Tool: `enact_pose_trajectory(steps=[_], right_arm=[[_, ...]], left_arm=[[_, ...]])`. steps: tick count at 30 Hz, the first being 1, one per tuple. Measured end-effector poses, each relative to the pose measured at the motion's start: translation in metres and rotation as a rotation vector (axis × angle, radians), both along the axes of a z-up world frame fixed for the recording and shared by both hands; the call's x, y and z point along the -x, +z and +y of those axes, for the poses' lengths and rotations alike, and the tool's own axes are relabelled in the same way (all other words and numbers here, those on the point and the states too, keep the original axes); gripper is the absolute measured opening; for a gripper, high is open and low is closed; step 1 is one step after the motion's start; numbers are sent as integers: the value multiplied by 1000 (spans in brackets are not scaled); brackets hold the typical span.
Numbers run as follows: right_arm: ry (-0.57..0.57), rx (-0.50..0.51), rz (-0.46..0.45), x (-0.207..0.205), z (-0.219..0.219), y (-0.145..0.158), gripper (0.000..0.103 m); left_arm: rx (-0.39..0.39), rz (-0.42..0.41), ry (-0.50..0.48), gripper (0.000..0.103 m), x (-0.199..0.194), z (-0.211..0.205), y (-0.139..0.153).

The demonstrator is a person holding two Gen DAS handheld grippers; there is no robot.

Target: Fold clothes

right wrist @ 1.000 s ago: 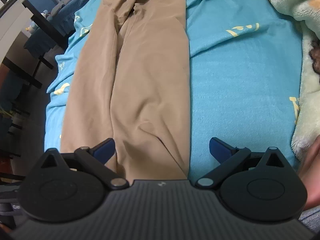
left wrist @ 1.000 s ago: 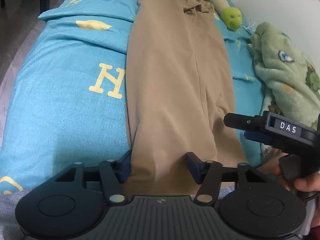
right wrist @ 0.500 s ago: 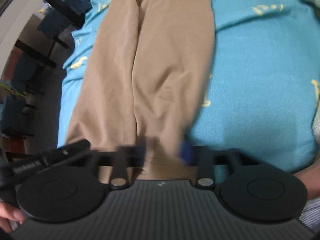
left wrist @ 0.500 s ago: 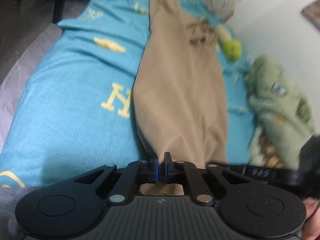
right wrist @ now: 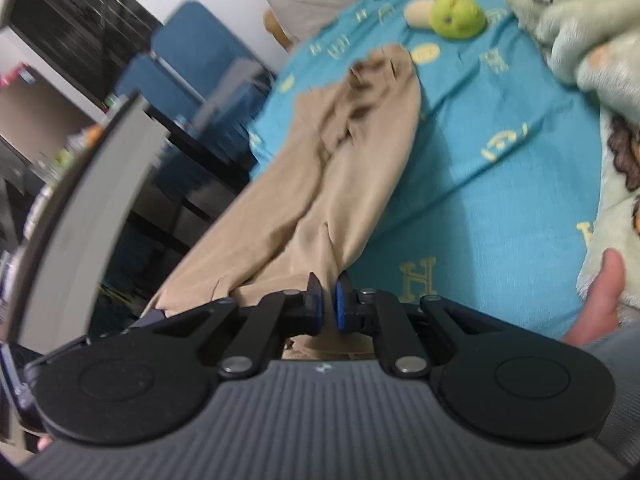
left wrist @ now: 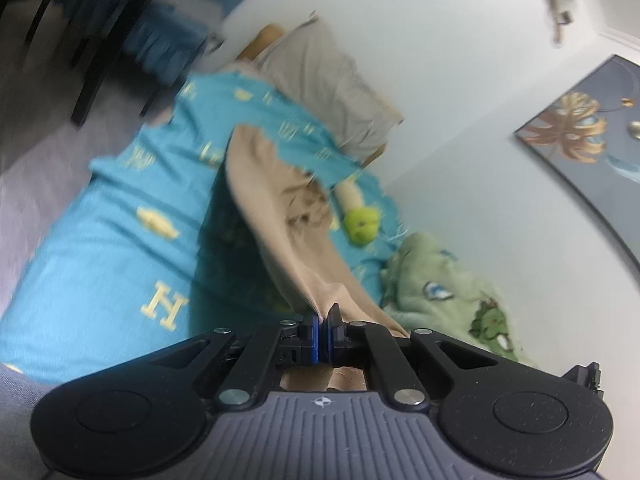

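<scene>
The tan trousers (left wrist: 296, 236) lay flat along the teal bedspread (left wrist: 120, 264) a second ago, with both sets of fingers spread wide over the cuff end; now each has clamped down and the near end is off the bed, so the first fold looks to be under way. On the left, the left gripper (left wrist: 322, 322) has its blue pads pressed together on a pinch of cuff fabric, and the cloth rises from the tips in a taut ridge that runs ahead of the fingers toward the waistband, which is on the bedspread far beyond them. This gripper has tipped upward, its view now taking in the wall and a framed picture (left wrist: 580, 128). To the right of its fingers lies a green blanket (left wrist: 452, 292), and farther ahead a green plush toy (left wrist: 362, 226). The right gripper (right wrist: 325, 306) is likewise closed on the other cuff, pads nearly meeting with cloth between them; the trousers stretch ahead and left of its tips, sagging. It too is tilted, and raised above the bed.
</scene>
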State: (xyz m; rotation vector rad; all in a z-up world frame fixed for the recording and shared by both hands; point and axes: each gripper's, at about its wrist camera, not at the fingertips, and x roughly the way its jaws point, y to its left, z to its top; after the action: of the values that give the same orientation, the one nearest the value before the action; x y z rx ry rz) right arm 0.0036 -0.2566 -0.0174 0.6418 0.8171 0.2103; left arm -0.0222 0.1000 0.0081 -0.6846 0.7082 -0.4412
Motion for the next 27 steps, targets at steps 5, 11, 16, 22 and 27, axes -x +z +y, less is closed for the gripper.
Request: enact_pose_trajectory(steps=[5, 11, 16, 22, 27], right_arm=[[-28, -55, -92, 27, -17, 29, 10], [-27, -59, -168, 72, -23, 44, 10], [-36, -39, -191, 77, -26, 49, 10], [-58, 1, -190, 33, -25, 53, 10], [-76, 51, -164, -22, -25, 42, 10]], left_arm=[[3, -87, -11, 3, 35, -5, 31], [-10, -160, -24, 3, 82, -8, 47], [-18, -176, -27, 4, 84, -9, 51], [-103, -194, -10, 4, 38, -23, 58], [-191, -210, -11, 4, -15, -41, 52]])
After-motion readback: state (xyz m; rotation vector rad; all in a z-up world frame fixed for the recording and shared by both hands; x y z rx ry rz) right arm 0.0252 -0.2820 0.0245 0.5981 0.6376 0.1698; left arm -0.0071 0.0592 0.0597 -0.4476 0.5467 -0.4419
